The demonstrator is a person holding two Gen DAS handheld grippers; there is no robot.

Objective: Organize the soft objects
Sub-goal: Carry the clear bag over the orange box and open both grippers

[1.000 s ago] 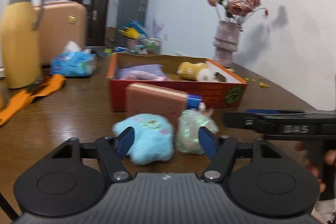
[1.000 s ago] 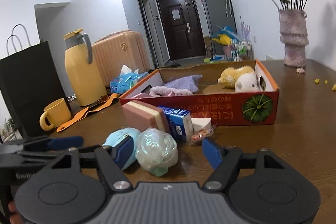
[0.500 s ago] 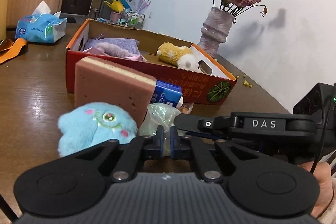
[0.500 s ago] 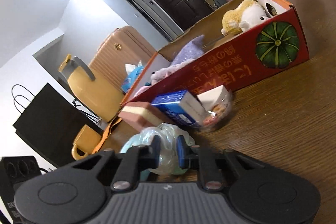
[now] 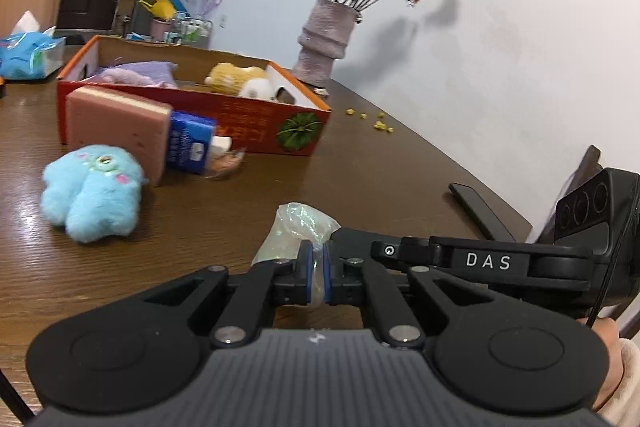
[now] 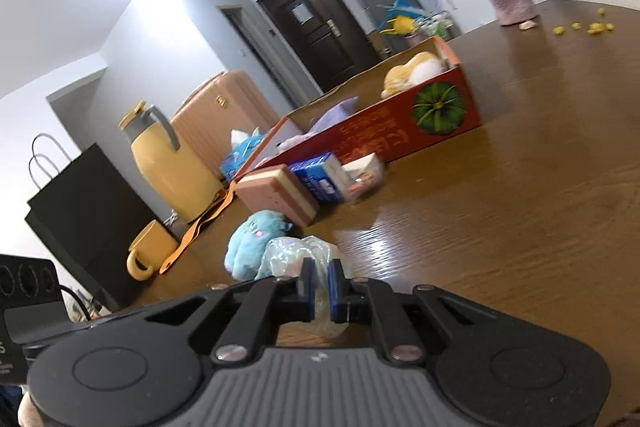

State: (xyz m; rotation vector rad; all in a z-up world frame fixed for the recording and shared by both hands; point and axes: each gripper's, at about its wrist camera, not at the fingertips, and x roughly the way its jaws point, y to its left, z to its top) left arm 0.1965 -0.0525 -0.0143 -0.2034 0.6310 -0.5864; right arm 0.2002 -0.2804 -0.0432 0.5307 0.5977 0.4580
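Both grippers pinch the same crumpled clear plastic bag (image 5: 298, 225), which also shows in the right wrist view (image 6: 296, 253). My left gripper (image 5: 317, 277) is shut on it. My right gripper (image 6: 319, 289) is shut on it too, and its body (image 5: 488, 261) shows beside the left one. The bag is held above the wooden table (image 5: 360, 179), away from the pile. A blue plush toy (image 5: 90, 191) lies on the table to the left. A pink sponge (image 5: 116, 129) leans by the red cardboard box (image 5: 256, 129), which holds a purple cloth (image 5: 138, 73) and a yellow plush (image 5: 236, 79).
A blue carton (image 5: 188, 143) and a small snack packet (image 5: 226, 157) lie against the box. A vase of flowers (image 5: 324, 41) stands behind it. A black phone (image 5: 478, 211) lies at the table's right edge. A yellow jug (image 6: 168, 159), mug (image 6: 150, 255) and black bag (image 6: 80, 211) stand left.
Both grippers have closed on the plastic bag and drawn it back and up from the pile, away from the blue plush and sponge. The views have swung right.
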